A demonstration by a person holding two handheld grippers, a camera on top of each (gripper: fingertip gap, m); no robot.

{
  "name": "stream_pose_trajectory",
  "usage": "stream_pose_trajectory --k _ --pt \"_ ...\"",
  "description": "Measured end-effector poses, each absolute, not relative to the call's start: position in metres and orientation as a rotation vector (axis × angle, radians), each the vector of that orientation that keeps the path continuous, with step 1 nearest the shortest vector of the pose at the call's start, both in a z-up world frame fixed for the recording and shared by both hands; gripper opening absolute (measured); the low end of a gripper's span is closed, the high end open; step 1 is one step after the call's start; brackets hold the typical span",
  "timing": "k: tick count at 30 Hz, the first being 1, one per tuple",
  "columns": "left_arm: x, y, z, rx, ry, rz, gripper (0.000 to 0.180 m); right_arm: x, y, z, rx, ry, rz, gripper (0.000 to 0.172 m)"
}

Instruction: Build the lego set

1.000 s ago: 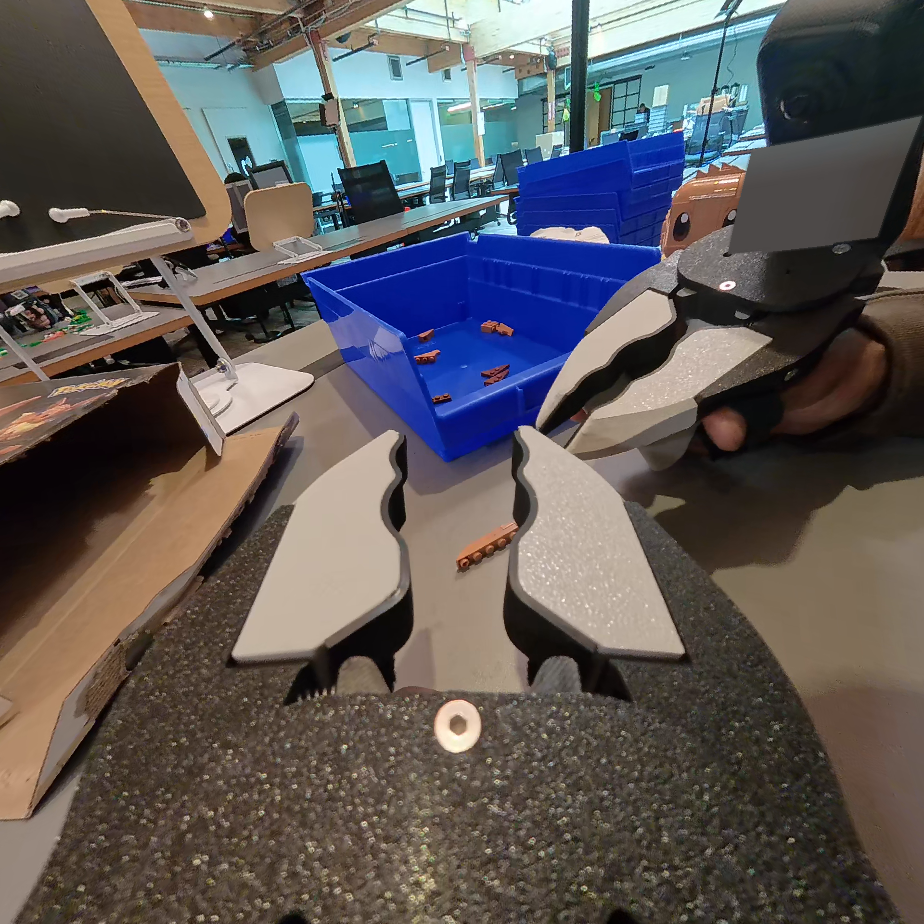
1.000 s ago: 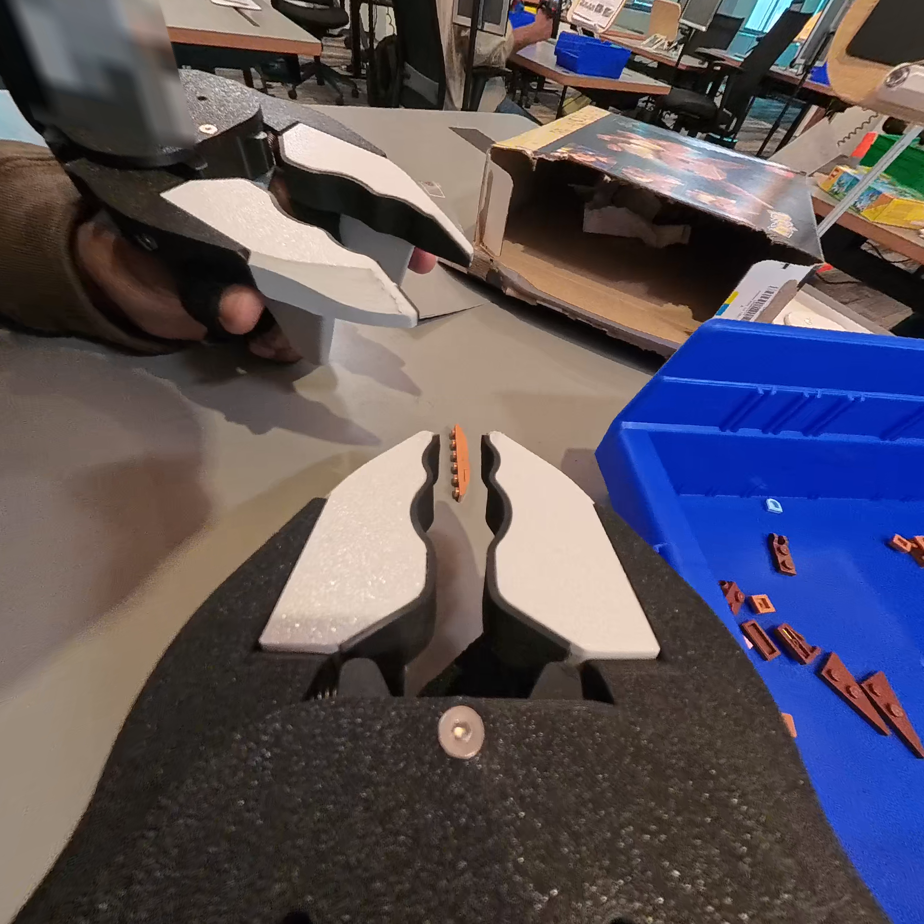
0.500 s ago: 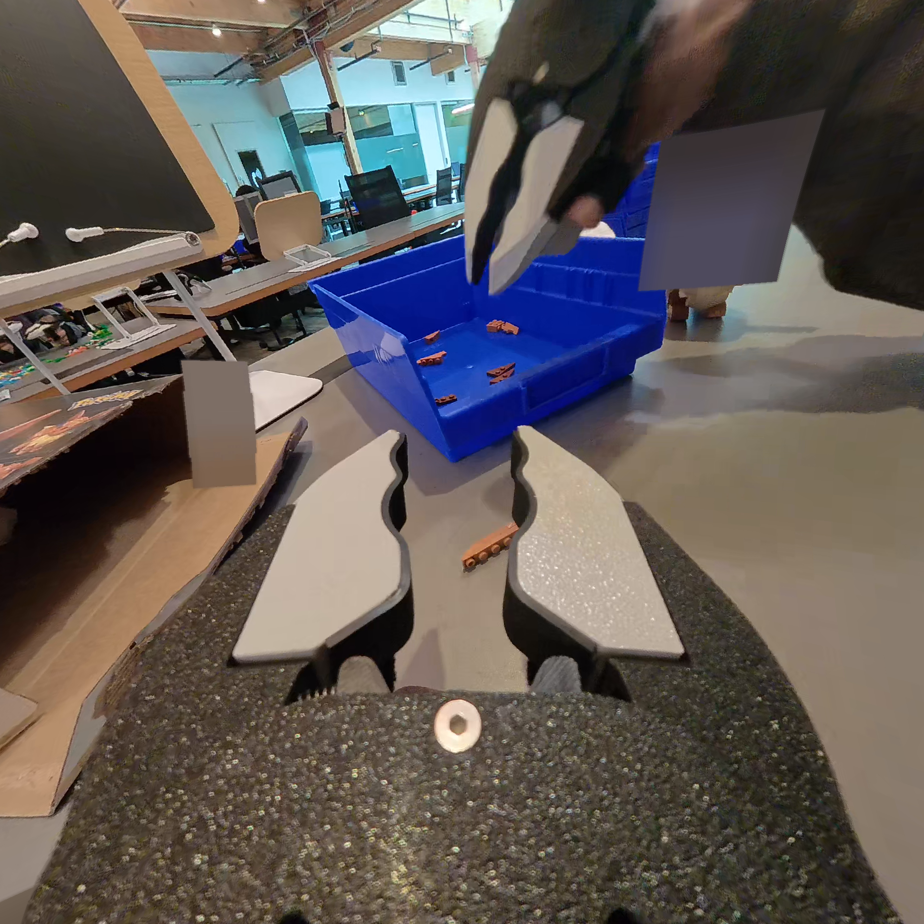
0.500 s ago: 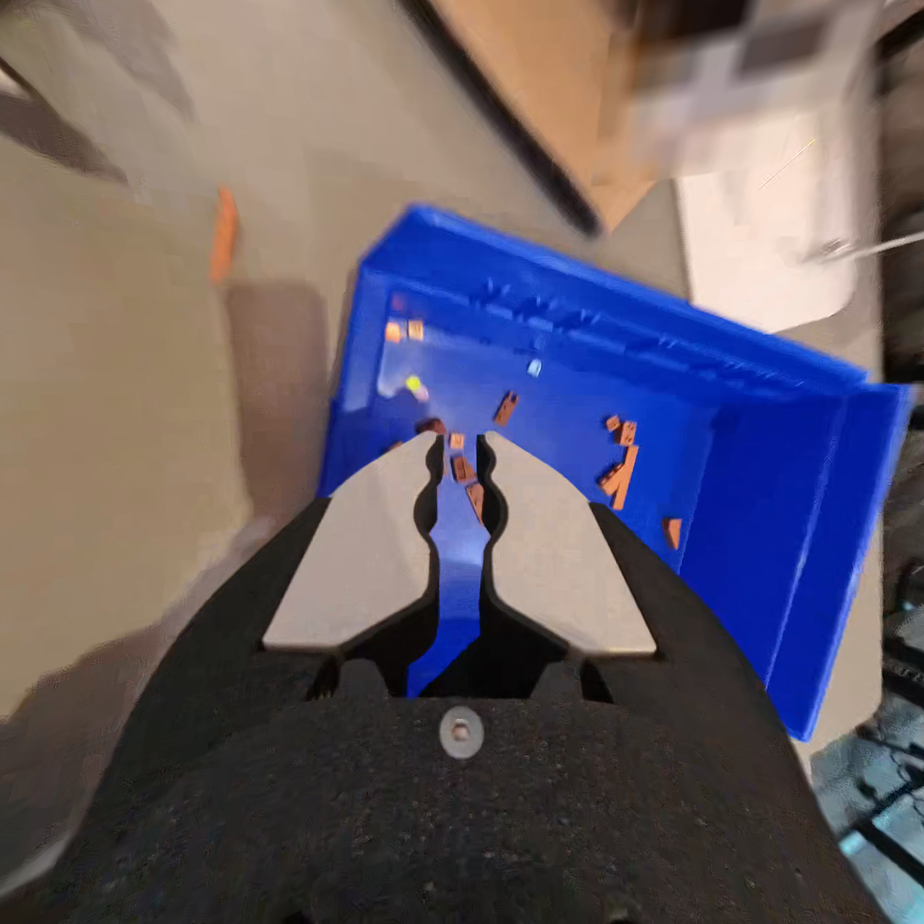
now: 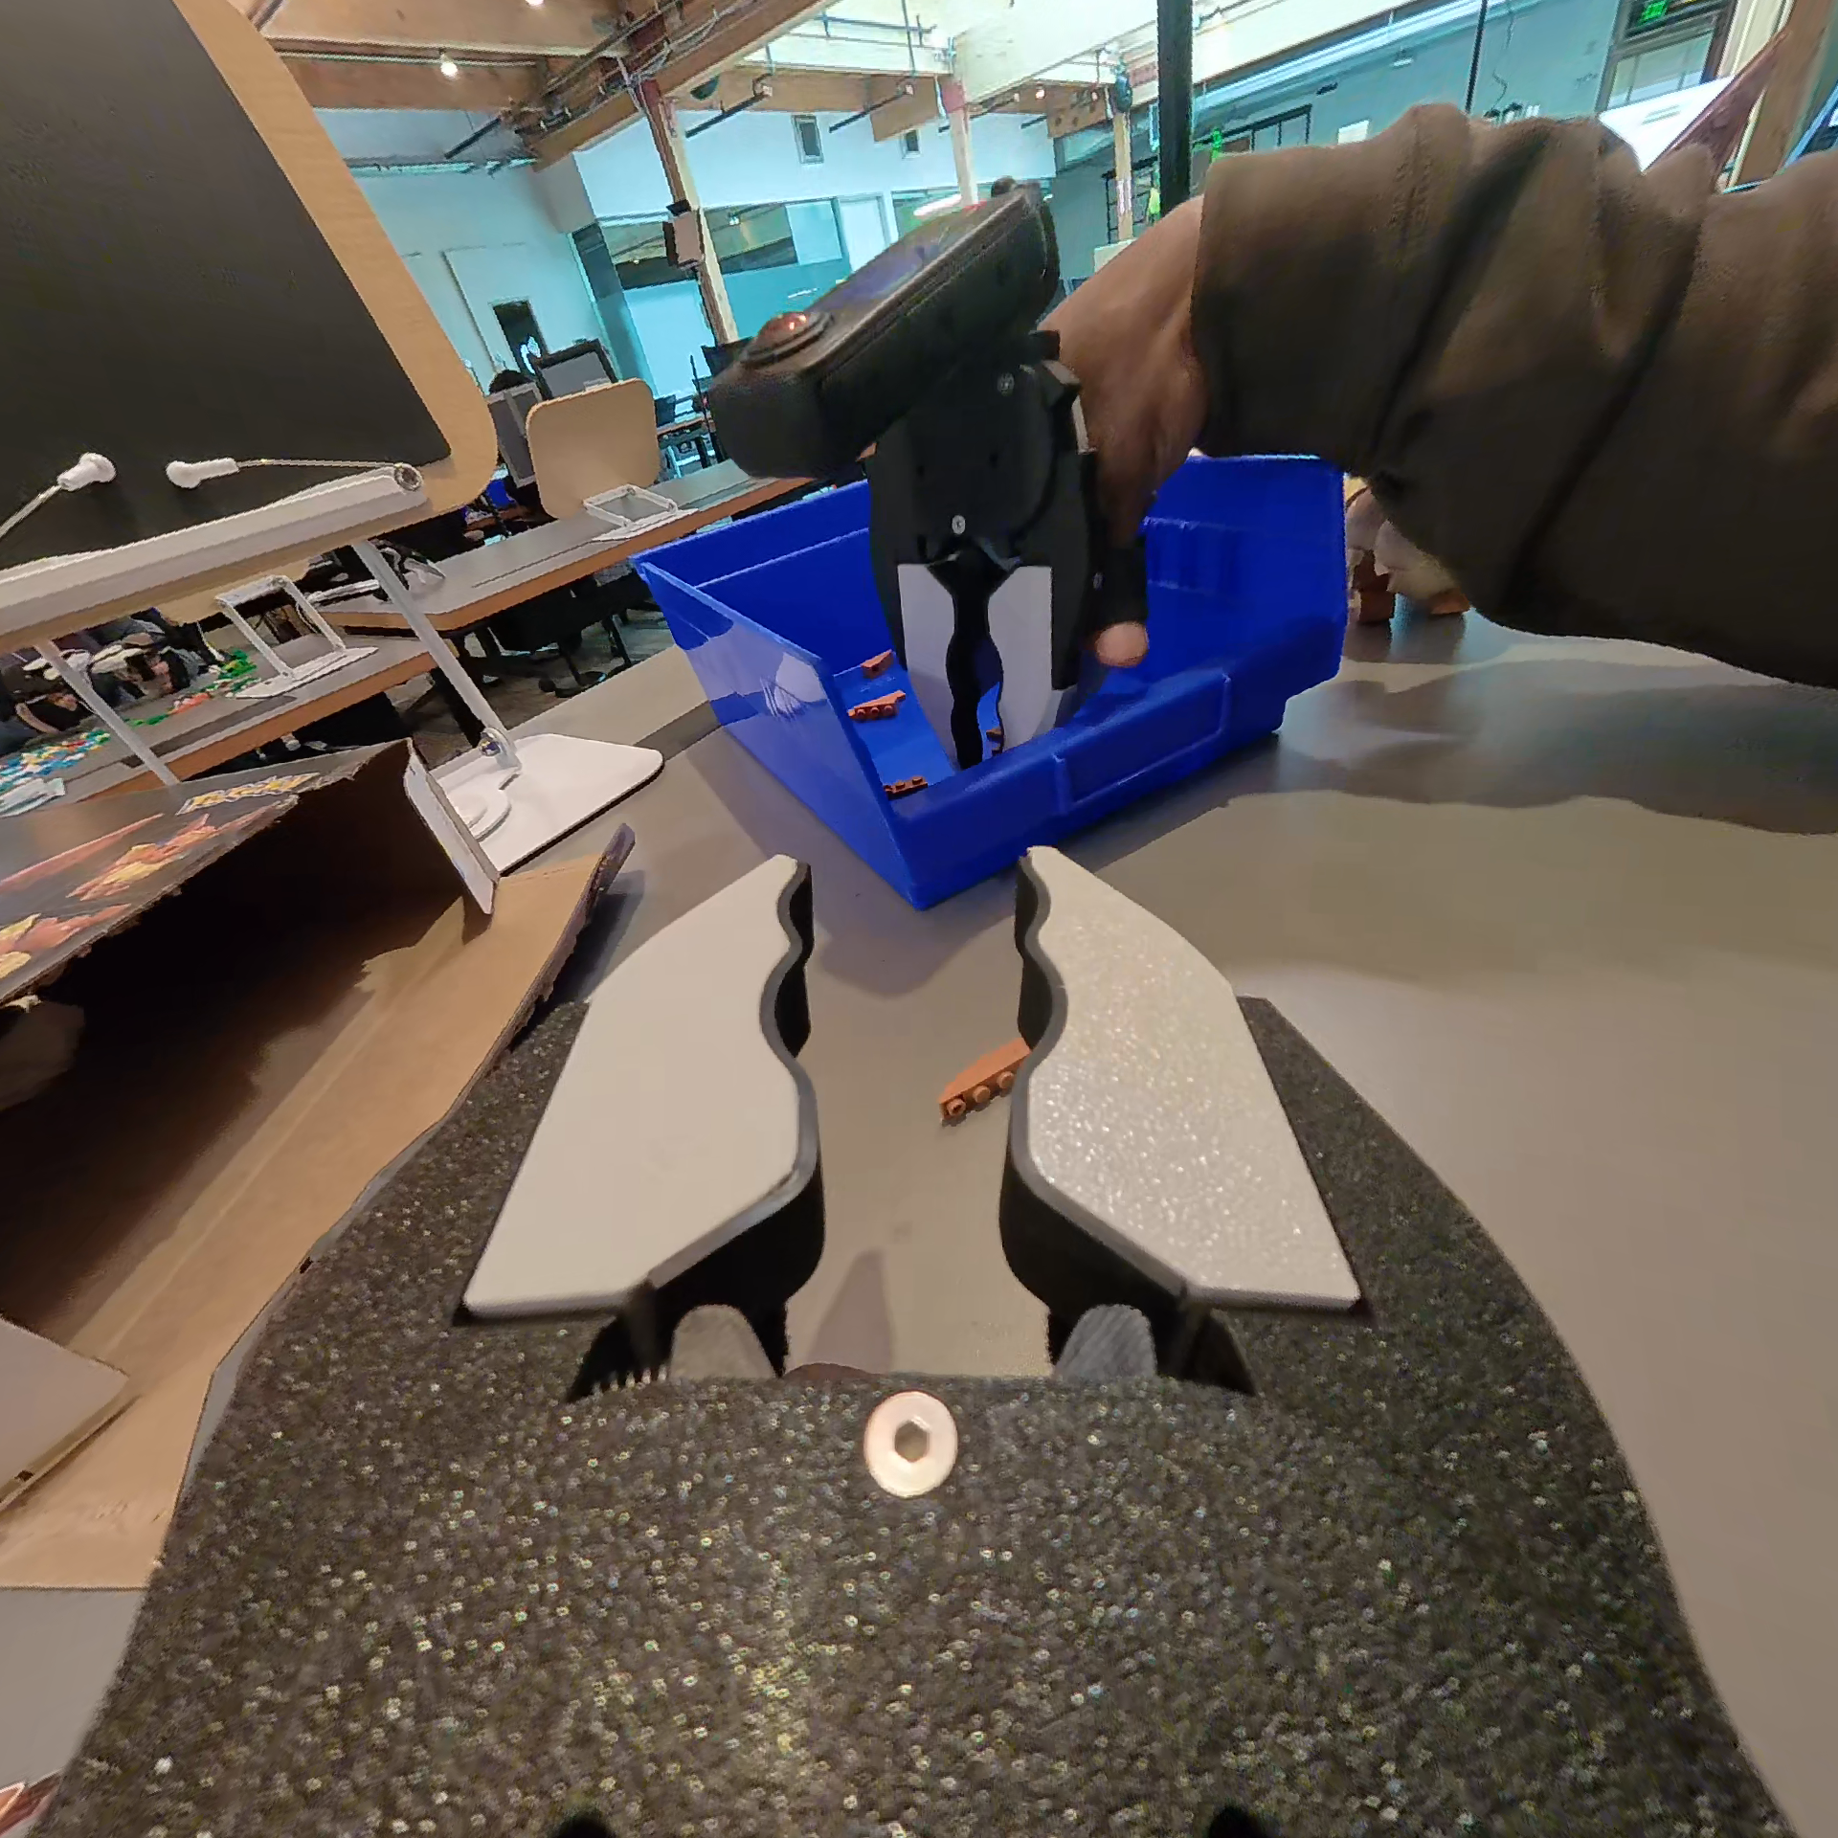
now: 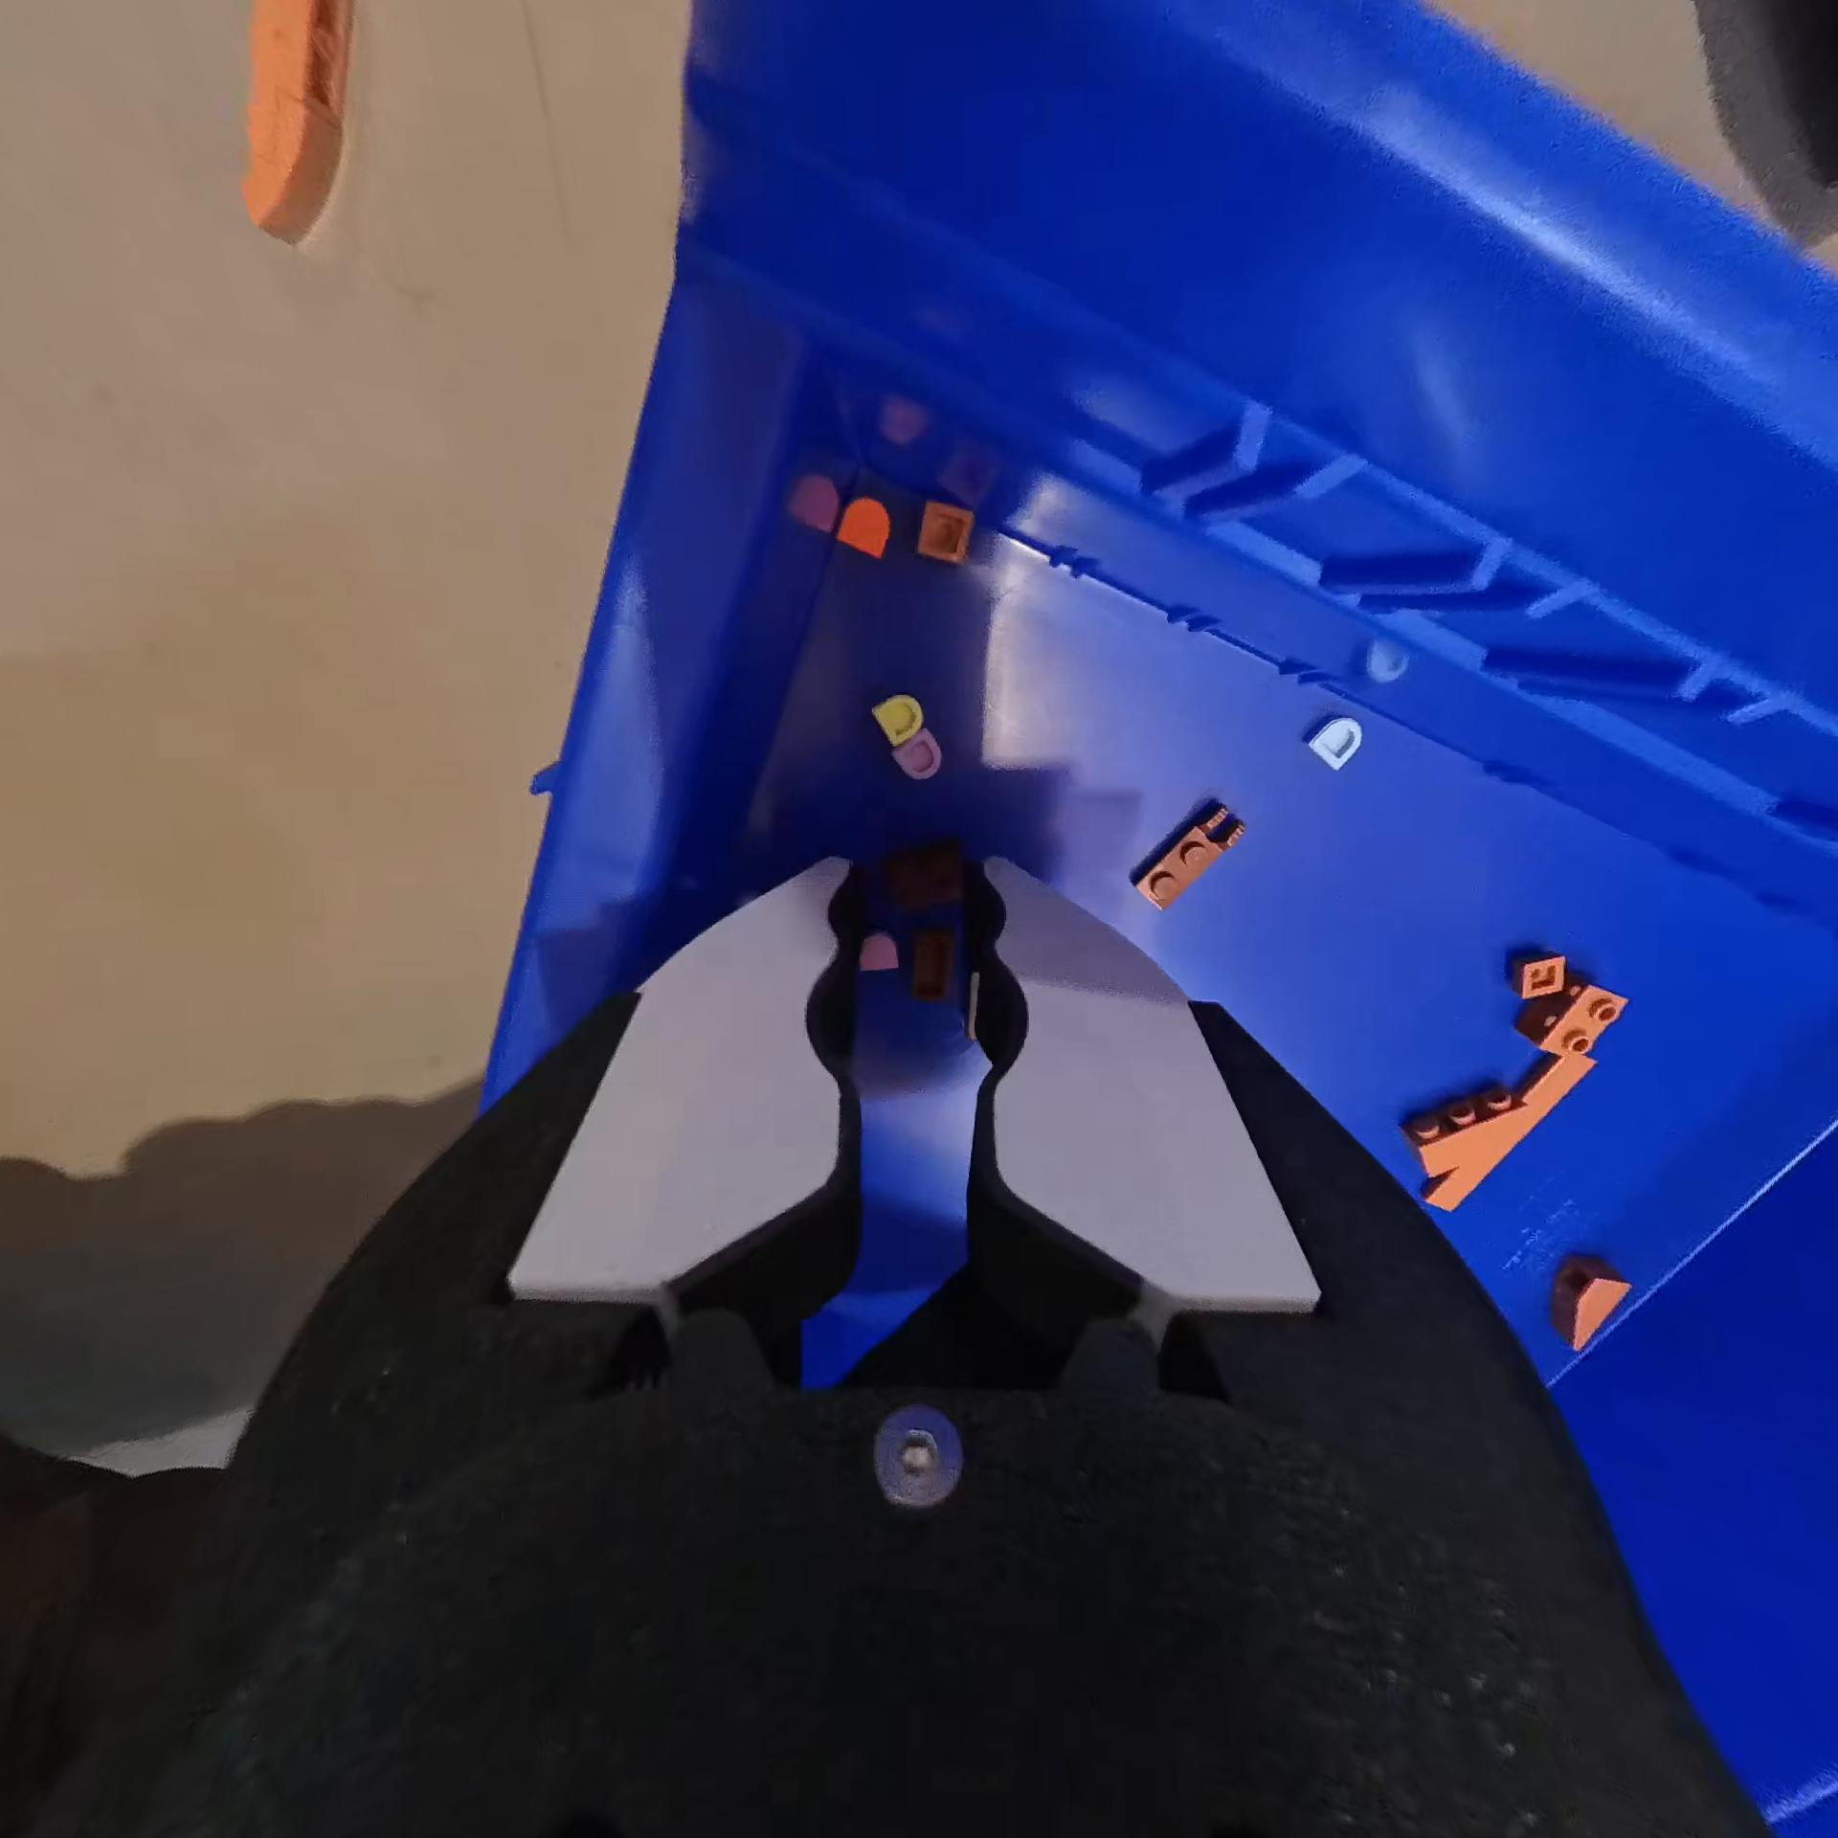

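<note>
Left gripper hangs low over the grey table, jaws wide apart, nothing btwn the pads. A brown studded plate lies flat just inside its right finger (touching or not, can't tell). Blue bin sits just ahead. Right gripper points down into that bin, jaws parted; small brown bricks lie on the bin floor btwn and under its tips, more brown pieces off to its right.

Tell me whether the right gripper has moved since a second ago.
Yes. The right gripper left the table beside the blue bin and now points down inside it.
</note>
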State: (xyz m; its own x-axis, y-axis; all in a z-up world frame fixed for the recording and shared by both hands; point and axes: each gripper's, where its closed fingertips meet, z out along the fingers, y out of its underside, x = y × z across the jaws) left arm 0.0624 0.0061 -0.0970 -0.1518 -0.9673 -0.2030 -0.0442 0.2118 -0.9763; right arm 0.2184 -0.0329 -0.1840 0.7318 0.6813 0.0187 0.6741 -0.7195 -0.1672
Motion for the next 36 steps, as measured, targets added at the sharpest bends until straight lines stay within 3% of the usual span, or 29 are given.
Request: stream_pose_trajectory --k 1,10,17,28,36 --pt "0.063 0.006 -0.097 -1.023 1.452 -1.126 0.039 0.220 -0.032 -0.185 -2.771 -1.086 0.063 0.020" --pt "0.063 0.007 -0.097 -1.028 1.450 -1.130 0.039 0.232 -0.024 -0.186 -2.774 -0.986 -0.067 0.018" --pt "0.063 0.010 -0.097 -1.039 1.442 -1.134 0.039 0.150 -0.005 -0.068 -2.212 -0.924 0.059 0.017" --pt "0.063 0.021 -0.096 -1.078 1.406 -1.116 0.038 0.026 -0.050 -0.187 -2.314 -1.415 0.291 0.018" --pt "0.063 0.020 -0.096 -1.074 1.406 -1.114 0.038 0.028 -0.046 -0.190 -2.330 -1.394 0.275 0.026"
